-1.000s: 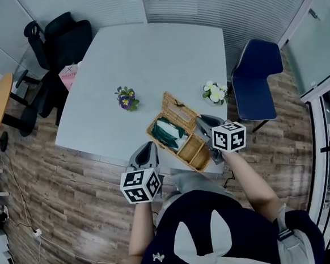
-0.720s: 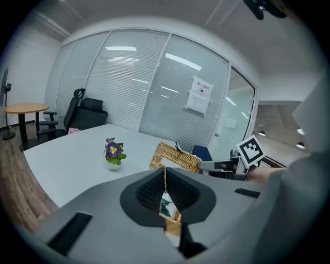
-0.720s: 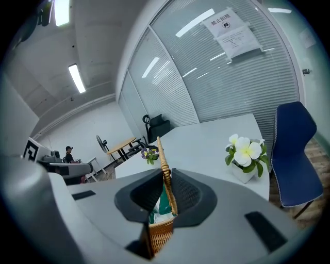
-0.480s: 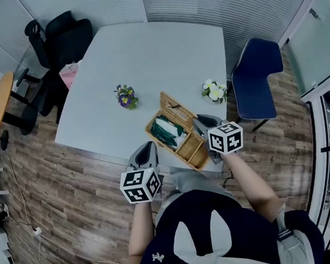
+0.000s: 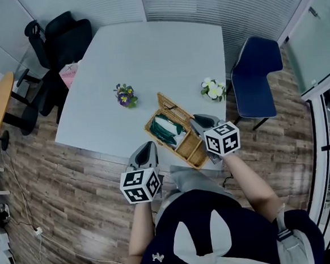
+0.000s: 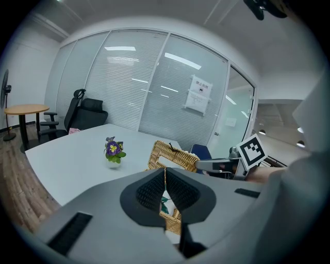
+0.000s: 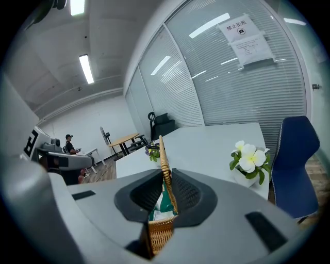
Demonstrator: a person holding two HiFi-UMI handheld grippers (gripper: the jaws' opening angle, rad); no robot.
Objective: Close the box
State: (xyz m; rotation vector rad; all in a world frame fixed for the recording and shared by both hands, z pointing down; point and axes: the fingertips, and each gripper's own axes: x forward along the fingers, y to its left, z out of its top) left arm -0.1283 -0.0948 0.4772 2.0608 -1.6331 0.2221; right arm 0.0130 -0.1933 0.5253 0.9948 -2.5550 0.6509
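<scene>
Wicker box [image 5: 184,146] sits at the near edge of the white table [image 5: 159,55], right in front of me and between my two tongs. Its lid [image 5: 176,109] is up, standing on the far side of the box. Inside, at the end nearer my left side, lies a green item [image 5: 166,129] with some white on it; I cannot tell what it is.

My right tongs [image 5: 196,122] reach in from the right and are clenched on the lid. In the right gripper view the woven edge runs up between the two dark pads, with both pads close against it, and the inside of the box shows below.

My left tongs [image 5: 147,151] hang at the table's near edge, just beside the box and not touching it. Their jaws are squeezed together, with only a thin slit between the pads and nothing in it. Through that slit the left gripper view shows a bit of the box.

Farther back on the table stand two small pots, a purple flower [image 5: 126,96] to the left of the box and a white flower [image 5: 212,90] to the right, both clear of it. Beside the table on the right is a blue chair [image 5: 254,76].
</scene>
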